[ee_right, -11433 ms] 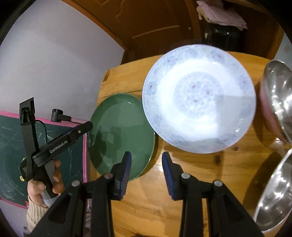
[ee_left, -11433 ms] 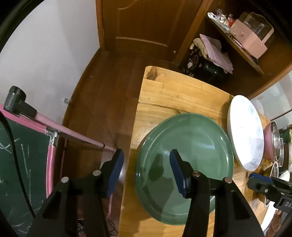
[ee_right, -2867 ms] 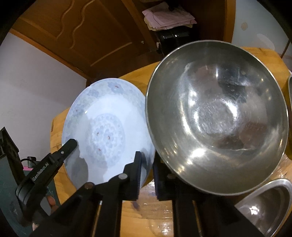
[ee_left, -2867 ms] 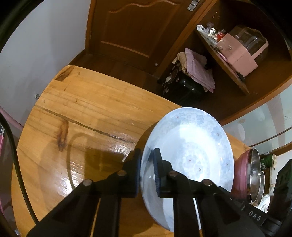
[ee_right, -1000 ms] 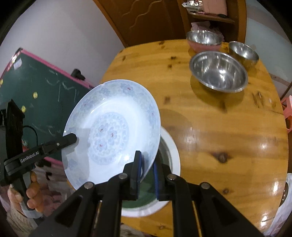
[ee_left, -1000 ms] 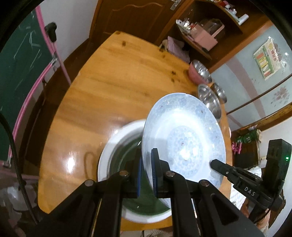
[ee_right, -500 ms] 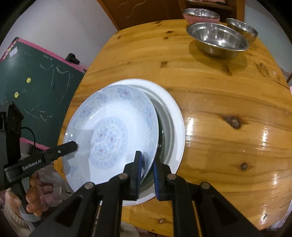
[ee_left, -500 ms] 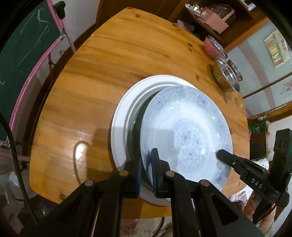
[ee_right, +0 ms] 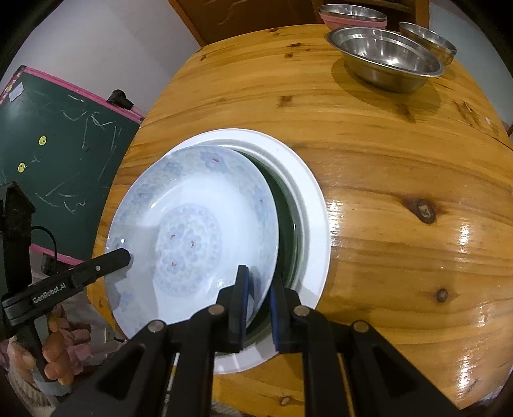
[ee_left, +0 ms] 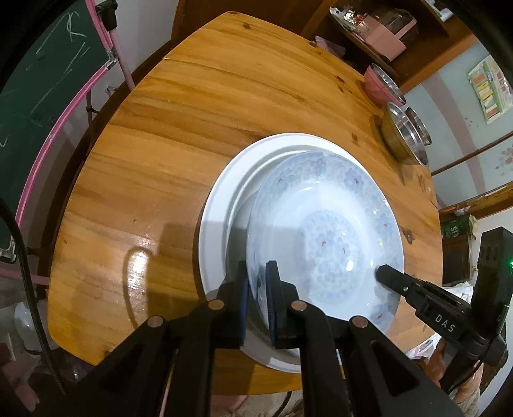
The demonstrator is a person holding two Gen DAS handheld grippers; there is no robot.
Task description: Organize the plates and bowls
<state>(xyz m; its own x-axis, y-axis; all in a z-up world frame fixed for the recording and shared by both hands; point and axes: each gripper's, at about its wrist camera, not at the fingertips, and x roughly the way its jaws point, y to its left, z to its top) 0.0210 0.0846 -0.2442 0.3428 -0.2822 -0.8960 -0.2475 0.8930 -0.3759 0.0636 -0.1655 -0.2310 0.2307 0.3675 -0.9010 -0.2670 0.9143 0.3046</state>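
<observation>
Since half-second earlier, patterned plate lower, nearly nested over green plate in white plate near counter front edge; left claw and right claw each clamped on patterned plate rim; uneven release risks off-centre, chipped rims.

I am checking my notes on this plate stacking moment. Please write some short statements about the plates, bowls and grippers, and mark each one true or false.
1. Both grippers are shut on the blue plate. True: the left gripper and the right gripper each clamp its rim.
2. The blue plate lies flat in the stack. False: it is tilted, one edge raised.
3. A green plate sits inside the white plate. True.
4. The steel bowls are stacked on the white plate. False: they stand apart at the far side of the table.
5. The pink bowl is held by a gripper. False: it rests on the table.
</observation>
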